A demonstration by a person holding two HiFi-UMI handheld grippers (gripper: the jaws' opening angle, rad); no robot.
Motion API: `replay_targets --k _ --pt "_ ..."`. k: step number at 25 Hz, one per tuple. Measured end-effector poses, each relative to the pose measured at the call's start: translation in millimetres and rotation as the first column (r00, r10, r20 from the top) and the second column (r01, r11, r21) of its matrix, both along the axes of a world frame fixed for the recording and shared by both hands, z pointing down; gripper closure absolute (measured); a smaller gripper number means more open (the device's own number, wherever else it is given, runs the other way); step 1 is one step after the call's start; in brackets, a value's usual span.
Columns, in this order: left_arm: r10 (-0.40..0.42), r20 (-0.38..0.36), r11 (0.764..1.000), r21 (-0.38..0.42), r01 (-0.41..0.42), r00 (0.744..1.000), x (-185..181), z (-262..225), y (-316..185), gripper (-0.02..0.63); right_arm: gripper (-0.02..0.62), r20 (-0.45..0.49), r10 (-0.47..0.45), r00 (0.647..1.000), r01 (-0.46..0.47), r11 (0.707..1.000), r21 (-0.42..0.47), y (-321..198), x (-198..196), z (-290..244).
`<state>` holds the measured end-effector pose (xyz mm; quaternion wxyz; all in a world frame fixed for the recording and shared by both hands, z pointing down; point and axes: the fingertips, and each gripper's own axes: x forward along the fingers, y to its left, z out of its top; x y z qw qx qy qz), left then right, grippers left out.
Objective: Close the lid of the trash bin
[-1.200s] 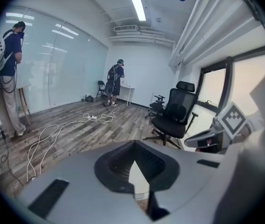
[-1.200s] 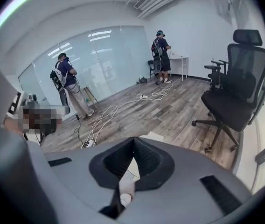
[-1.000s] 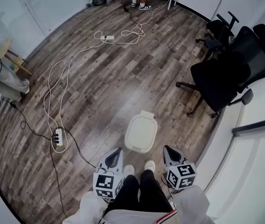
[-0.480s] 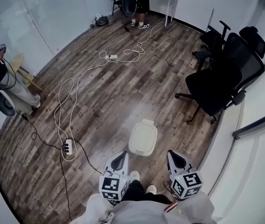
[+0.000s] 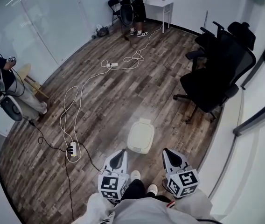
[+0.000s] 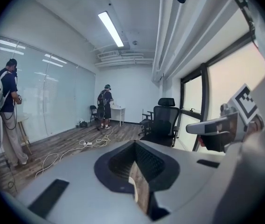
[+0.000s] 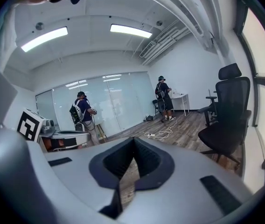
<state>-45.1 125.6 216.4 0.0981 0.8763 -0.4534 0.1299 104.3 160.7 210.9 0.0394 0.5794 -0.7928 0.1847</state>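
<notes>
The white trash bin (image 5: pixel 141 135) stands on the wood floor just ahead of my feet, its lid lying flat on top. In the head view my left gripper (image 5: pixel 118 154) hovers near the bin's near left corner and my right gripper (image 5: pixel 168 152) to its right; neither touches it. Both point forward at about waist height. In the left gripper view the left gripper (image 6: pixel 135 146) has its jaws together with nothing between them. In the right gripper view the right gripper (image 7: pixel 133 142) looks the same. The bin does not show clearly in either gripper view.
A black office chair (image 5: pixel 216 73) stands to the right, near the windowed wall. A white cable and power strip (image 5: pixel 72 149) trail over the floor on the left. One person (image 5: pixel 2 87) stands at the left glass wall, another (image 5: pixel 133 3) by a white table (image 5: pixel 160 3) at the back.
The head view has tilted up and now takes in more of the room. My feet have shifted back a little from the bin. Both grippers stay low beside me, jaws unchanged.
</notes>
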Motion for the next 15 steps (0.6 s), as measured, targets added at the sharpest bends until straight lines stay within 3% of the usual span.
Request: replay_targets --k 8,15 --pt "0.013 -0.008 1.000 0.006 -0.013 1.000 25 1 52 0.601 0.572 0.012 -0.009 1.000 0.009 1.000 0.008 49 13 -1" --pt "-0.009 -0.012 0.999 0.049 0.010 1.000 26 -17 54 0.601 0.572 -0.027 0.005 1.000 -0.004 0.999 0.045 56 24 -16"
